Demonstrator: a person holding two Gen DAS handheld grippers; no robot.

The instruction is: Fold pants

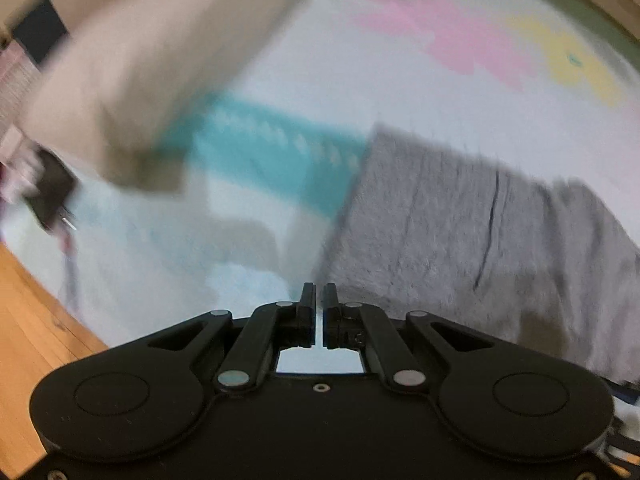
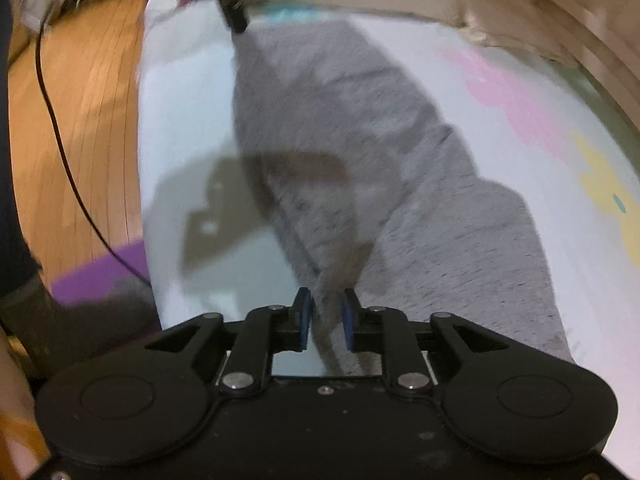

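Pants, grey and of a thick fleecy knit, lie spread on a pale blanket printed with a teal band and pink and yellow shapes; the blanket lies on a wooden floor. The left hand-held gripper hovers just beside the pants' near edge, over bare blanket, with its jaws all but touching and nothing between them. The right hand-held gripper sits at the opposite end of the pants with its jaws partly apart and a raised ridge of grey cloth standing between the blue pads; blur keeps me from saying whether the pads press on it. A tan cushion-like shape lies beyond the teal band.

The cloth looks soft, limp and light, likely to sag and bunch when lifted, not slippery. Pinching both layers at a corner or hem, one hold at each end, should keep an edge straight for folding.
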